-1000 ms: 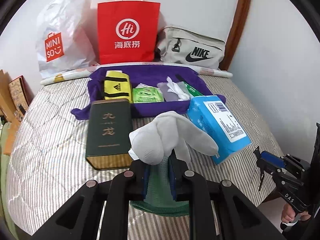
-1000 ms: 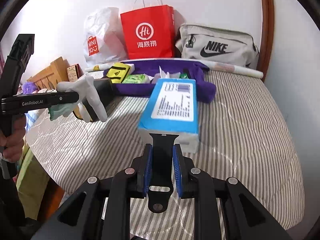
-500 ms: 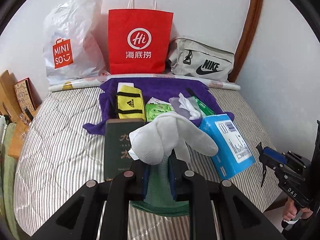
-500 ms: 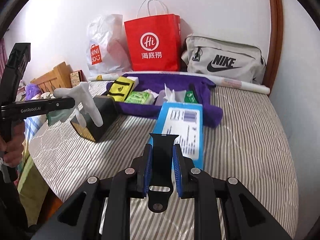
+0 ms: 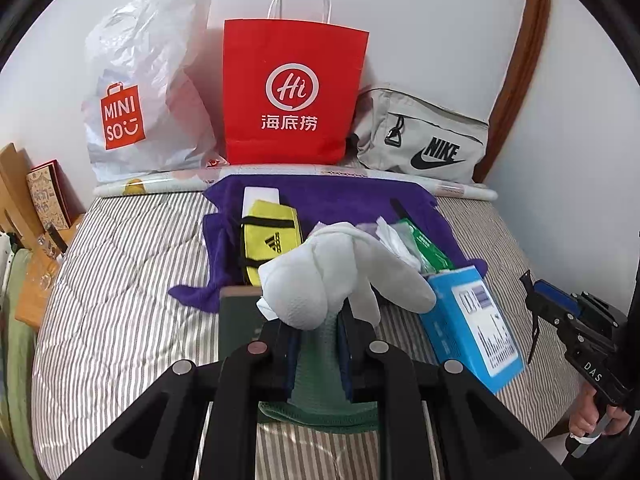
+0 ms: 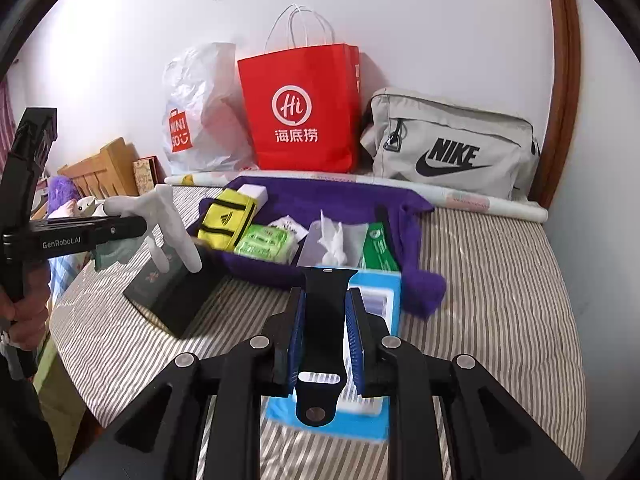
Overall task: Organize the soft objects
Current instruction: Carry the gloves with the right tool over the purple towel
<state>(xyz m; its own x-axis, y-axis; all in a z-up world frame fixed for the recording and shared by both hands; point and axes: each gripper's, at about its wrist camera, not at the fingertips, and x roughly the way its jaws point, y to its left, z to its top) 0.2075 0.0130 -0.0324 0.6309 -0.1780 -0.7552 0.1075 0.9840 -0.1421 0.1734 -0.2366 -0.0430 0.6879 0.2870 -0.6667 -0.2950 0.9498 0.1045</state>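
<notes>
- The left gripper [image 5: 318,354] is pinched on a white glove with a green cuff [image 5: 340,280]; the cuff sits between the pads and the limp fingers flop forward, held above the dark green box [image 6: 176,292] on the striped bed [image 5: 120,320]
- The right gripper [image 6: 324,340] is clamped narrow on a black strap [image 6: 322,320], held up over the blue tissue pack [image 6: 376,360]
- The grip on the glove is only at the cuff, so I would judge a quick swing toward the purple cloth [image 5: 340,196] could let it slide out, or its dangling fingers could drag across the loose white tissue [image 5: 394,240] and pull it out of place
- The strap is smooth and stiff-looking and held by a short stretch; a tilt might let it slip and drop onto the tissue pack
- The two tools are near each other at the bed's front edge, and aiming both at the same cloth risks a knock between them
- Only the right wrist view shows the lime-green wipes pack [image 6: 266,242], hidden behind the glove in the other view, along with the box's full length and the glove seen from the side
- Only the left wrist view shows the cuff seated between the pads, and the right tool from outside with the hand under it; the strap itself I cannot make out there
</notes>
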